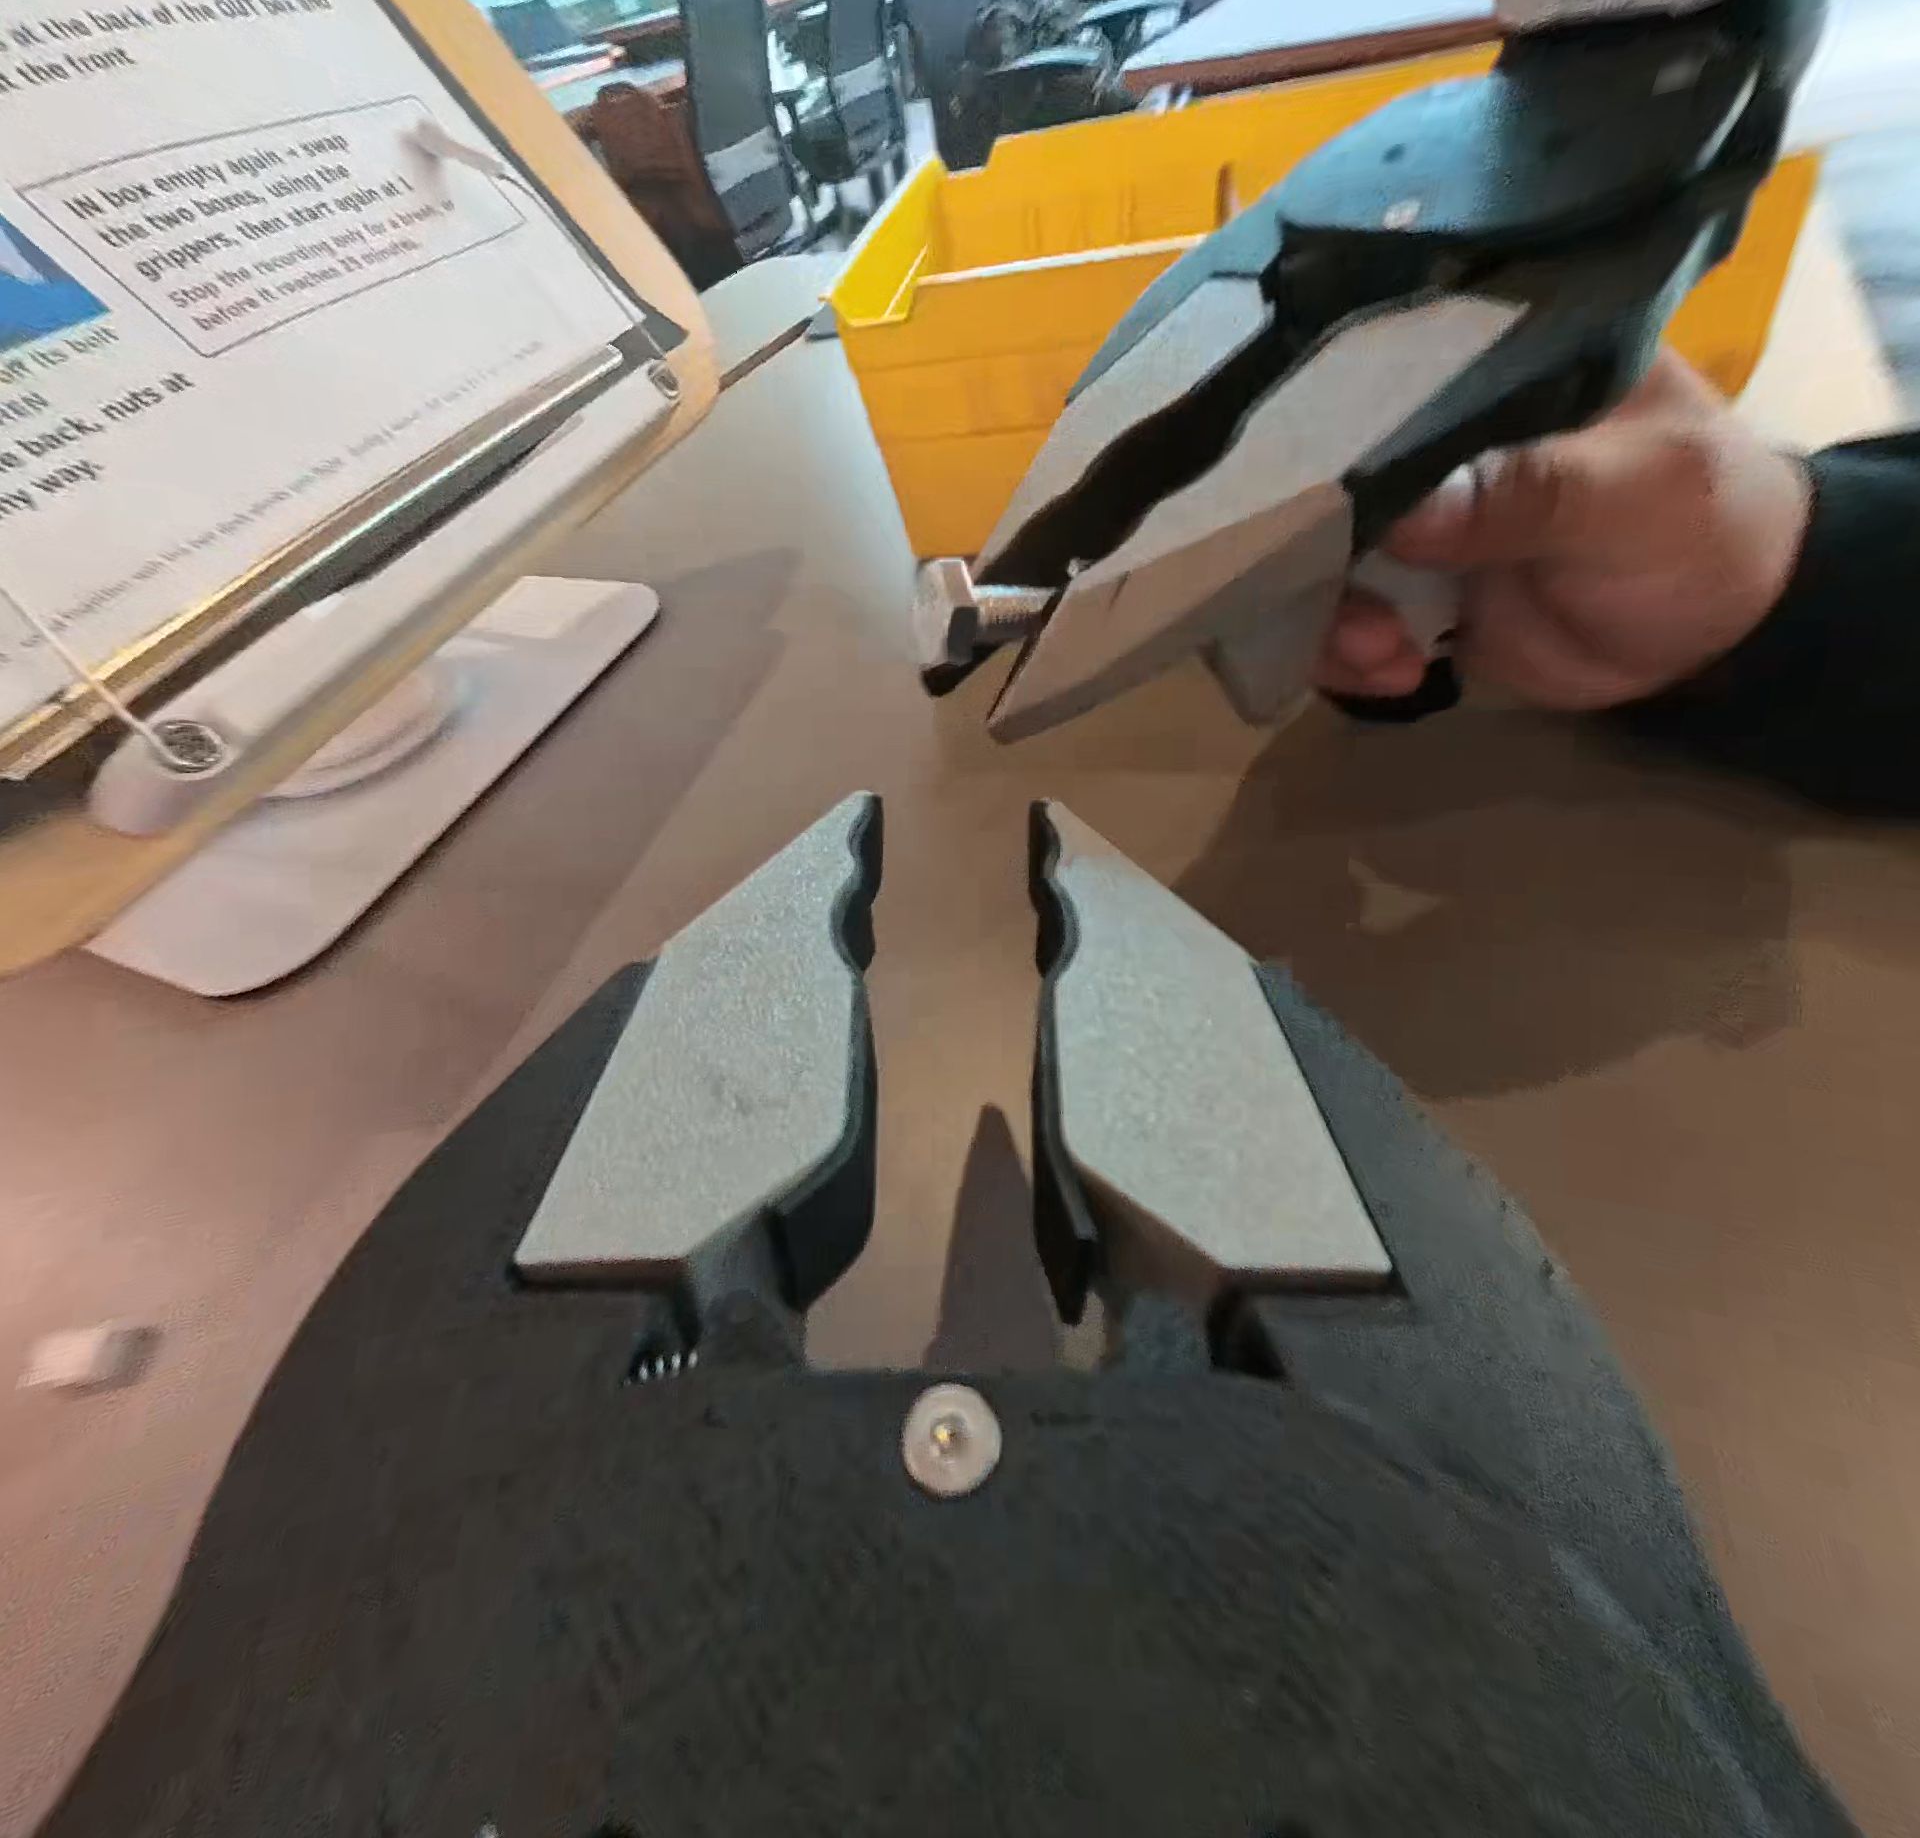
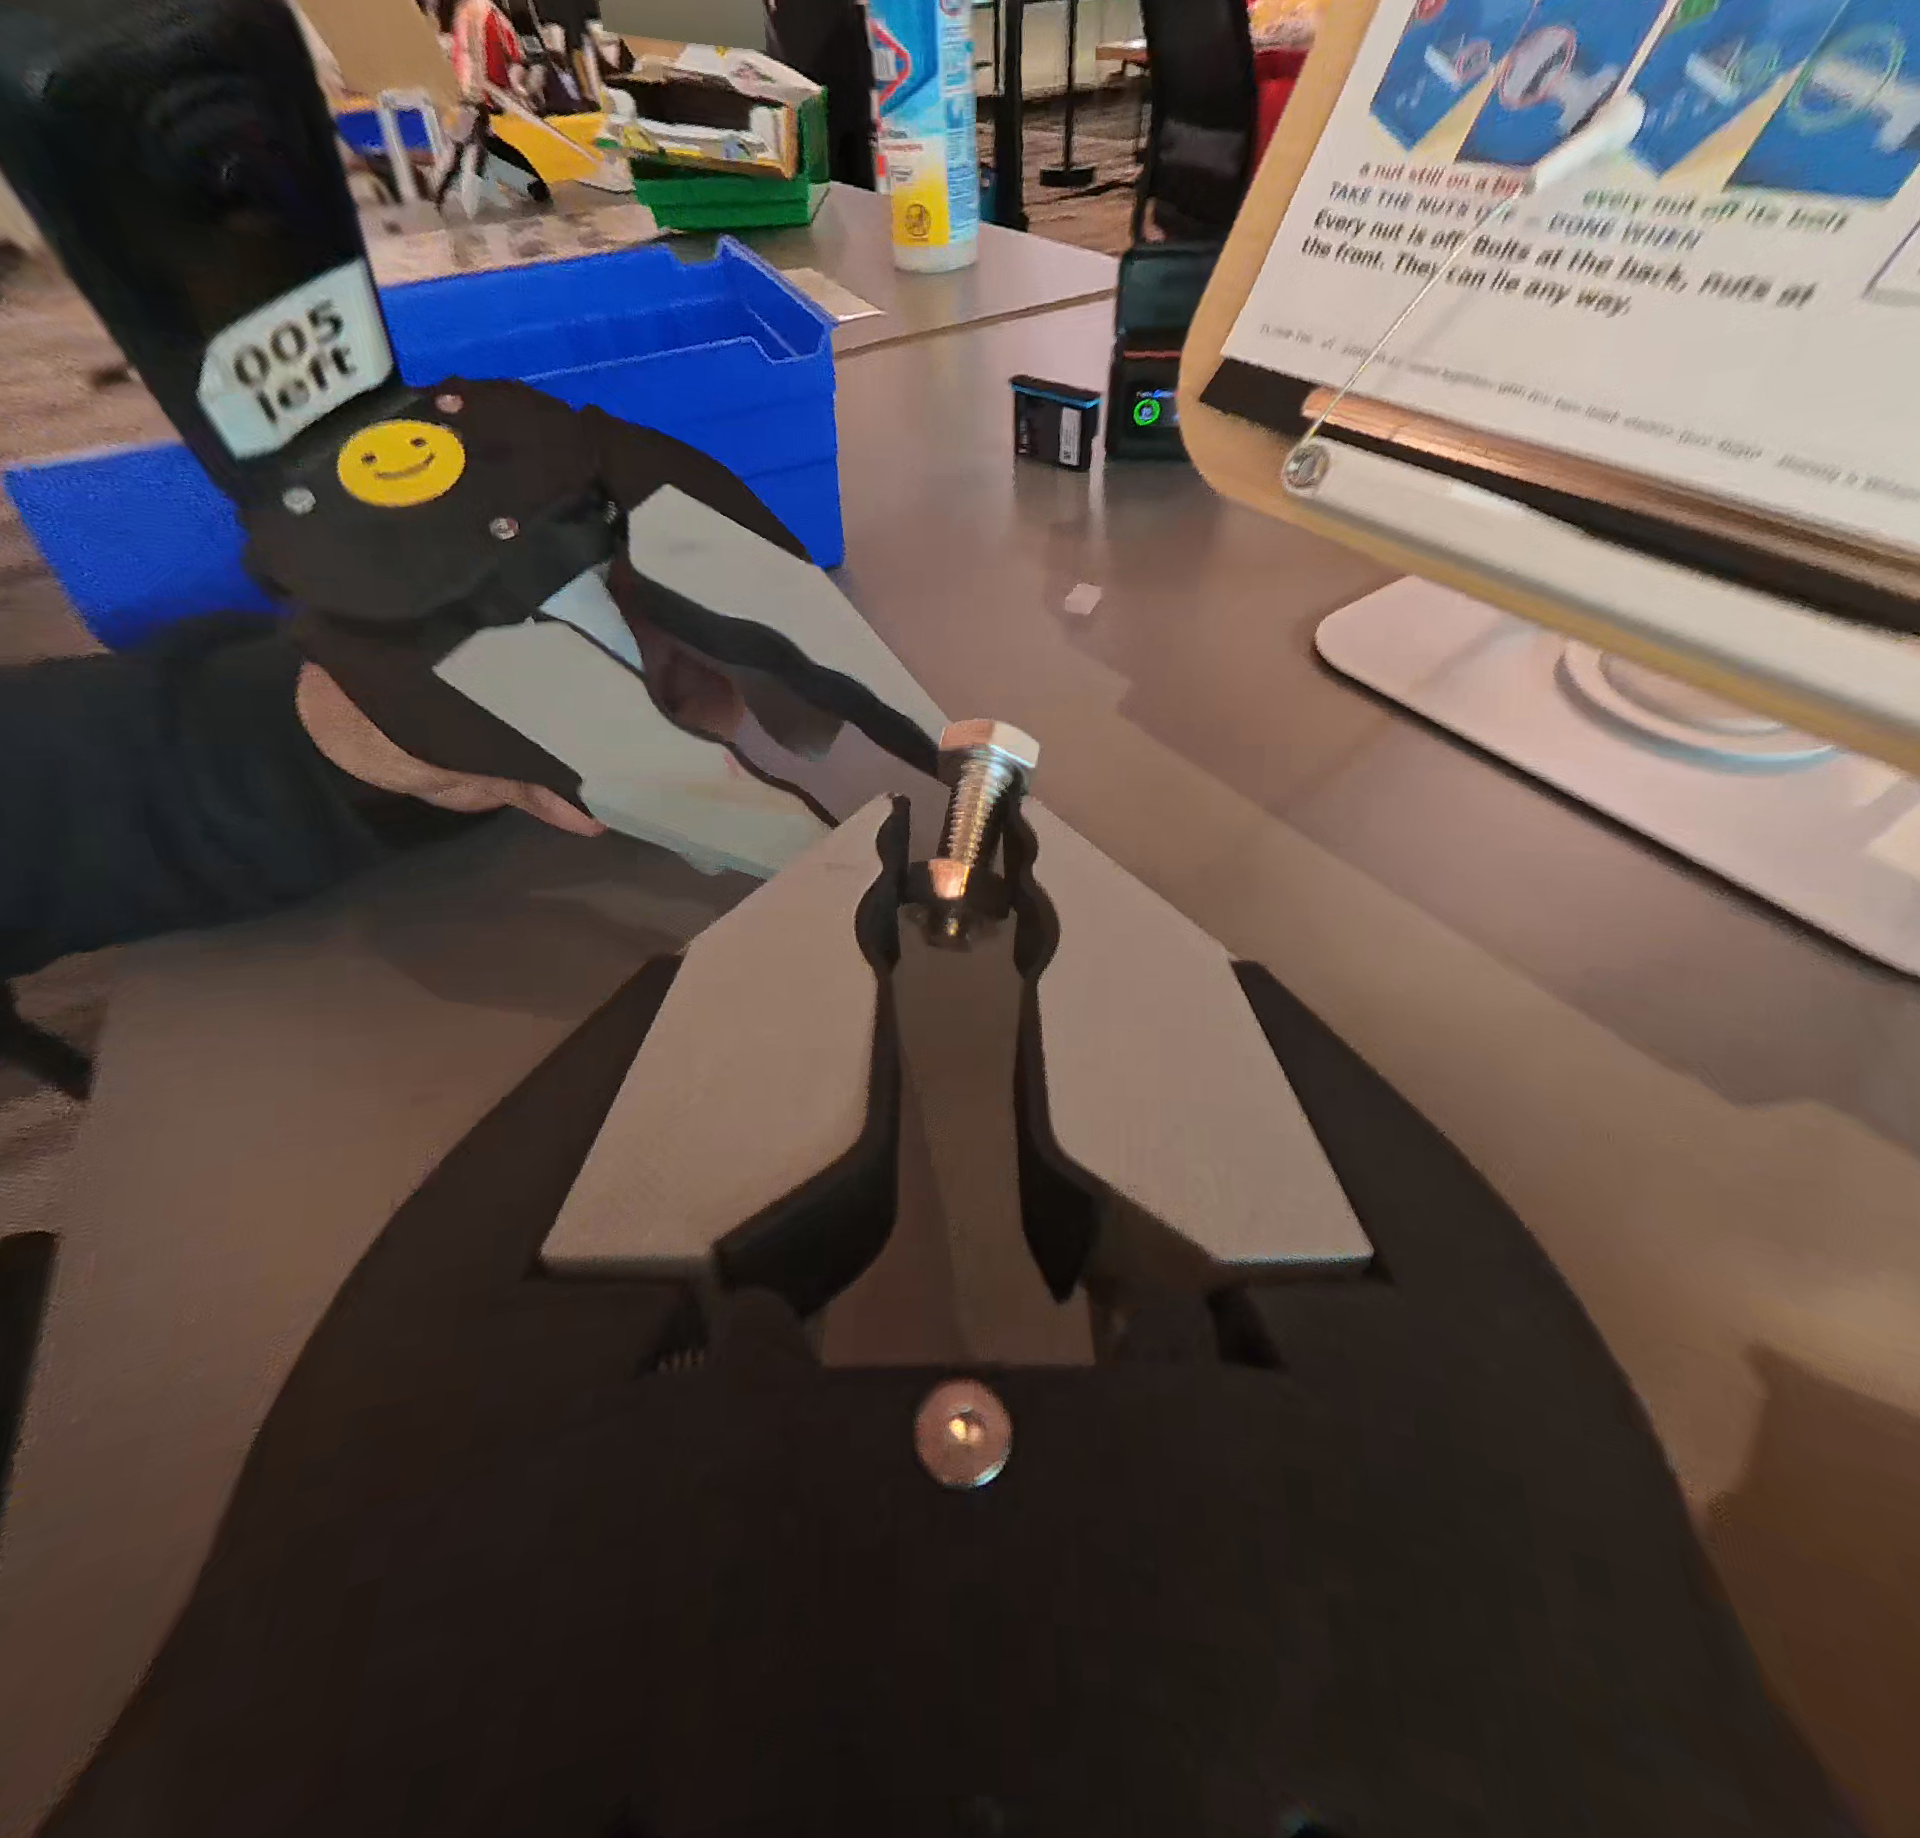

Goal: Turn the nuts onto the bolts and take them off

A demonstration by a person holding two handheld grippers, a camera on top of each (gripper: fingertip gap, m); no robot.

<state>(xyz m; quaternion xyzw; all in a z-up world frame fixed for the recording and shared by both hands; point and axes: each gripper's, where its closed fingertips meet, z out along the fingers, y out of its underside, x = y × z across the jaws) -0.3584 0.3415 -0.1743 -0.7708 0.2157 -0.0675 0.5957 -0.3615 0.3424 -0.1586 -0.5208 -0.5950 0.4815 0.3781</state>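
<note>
The left gripper (image 1: 954, 832) is open and holds nothing. At 12 o'clock from it, the right gripper (image 2: 956, 832) pinches a bolt (image 2: 980, 789), maybe by a nut (image 2: 943, 895). A yellow bin (image 1: 997, 334) sits at 1 o'clock.

bolt (image 1: 971, 616): shank end hidden between right tool (image 1: 1013, 692) fingers in left wrist view; head only partly clear
nut (image 2: 940, 900): small, glare-blurred, sits between the fingers, can't tell if threaded on
left tool (image 2: 914, 749): tip hidden behind bolt head in right wrist view, touch or gap unclear
sheet (image 1: 260, 261): cut by left and top edges, blurred
yellow bin (image 1: 1039, 334): inside not visible, right part behind right tool
blue bin (image 2: 623, 354): contents hidden, left part behind left tool
small white piece (image 1: 88, 1357): blurred, can't identify
bottle (image 2: 925, 105): top cut off
hand (image 1: 1590, 573): fingers partly behind the handle
</note>
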